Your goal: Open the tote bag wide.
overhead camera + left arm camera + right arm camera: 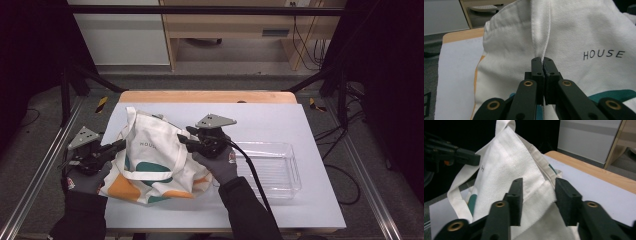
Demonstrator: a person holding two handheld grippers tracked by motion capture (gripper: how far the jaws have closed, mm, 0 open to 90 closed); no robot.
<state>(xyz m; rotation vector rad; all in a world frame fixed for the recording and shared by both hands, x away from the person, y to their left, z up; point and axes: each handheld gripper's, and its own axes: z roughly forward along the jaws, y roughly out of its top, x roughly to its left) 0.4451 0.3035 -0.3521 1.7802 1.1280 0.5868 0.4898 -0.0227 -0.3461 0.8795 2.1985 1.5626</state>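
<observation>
Your tote bag (152, 160) is light, limp canvas that sags wherever it goes unheld; grip its seams or hem. It lies on the tabletop (280, 125), its long axis seemingly running toward you. Left tongs (542, 61) pinch a fold tight; right tongs (537, 195) stand spread around the bag's edge.

Table (310, 130) has a pale lavender top with a wood strip along its far edge. Beyond the table: grey floor (235, 80), a light wooden desk (235, 25) and a white cabinet panel (120, 40) left of it. Black frame struts (67, 85) flank the table; cables (345, 165) trail on the floor at its right. Surroundings dim.
</observation>
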